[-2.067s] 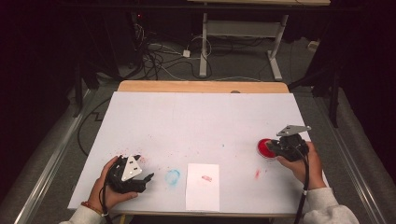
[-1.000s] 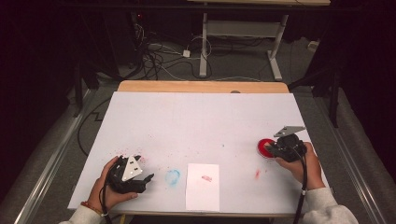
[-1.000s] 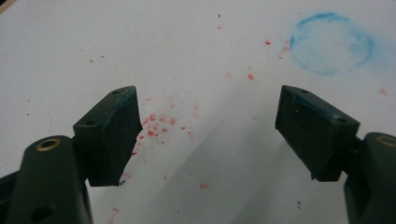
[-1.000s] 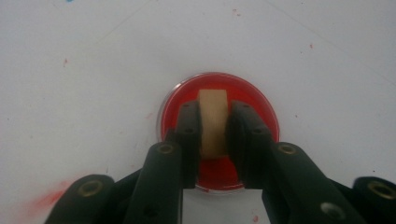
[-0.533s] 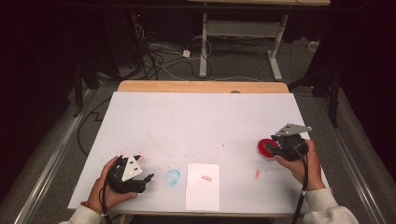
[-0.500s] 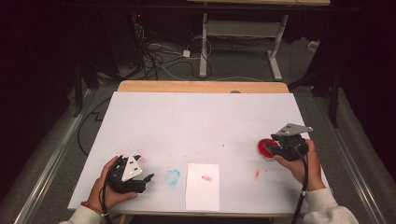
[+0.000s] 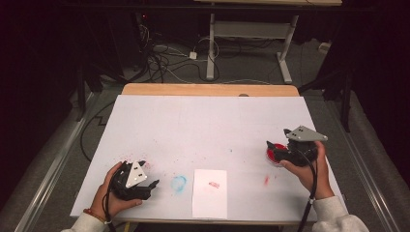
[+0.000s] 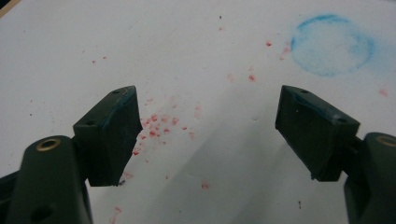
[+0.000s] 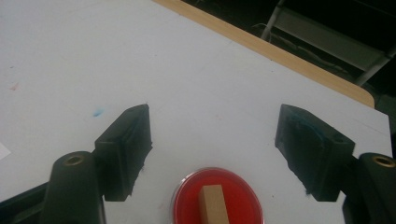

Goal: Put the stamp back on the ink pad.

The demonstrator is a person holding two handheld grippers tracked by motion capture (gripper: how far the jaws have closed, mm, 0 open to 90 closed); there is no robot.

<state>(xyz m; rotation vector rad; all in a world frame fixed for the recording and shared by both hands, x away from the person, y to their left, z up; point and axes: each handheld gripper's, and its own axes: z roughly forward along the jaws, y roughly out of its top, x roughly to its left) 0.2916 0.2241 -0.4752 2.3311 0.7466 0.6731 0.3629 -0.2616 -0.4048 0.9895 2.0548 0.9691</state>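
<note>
White paper sheet (image 7: 210, 193) lies at the table's (image 7: 208, 121) near edge. Blue ring stain (image 7: 179, 183) just left of it, then left gripper (image 7: 145, 186), jaws apart, empty. Right of sheet: red ink pad (image 9: 219, 199) with wooden block (image 9: 212, 199), right gripper (image 9: 212, 154) over it, jaws apart, nothing between.

A white-covered table (image 7: 208, 121), its wooden far edge (image 7: 208, 89) left bare, carries a white sheet of paper (image 7: 210, 193) with a small red mark at the near edge, a faint blue ring stain (image 7: 179, 183) just left of the sheet, scattered red specks (image 8: 161, 123), and a round red ink pad (image 9: 218, 198) with a wooden block (image 9: 214, 203) standing in it near the right side.
</note>
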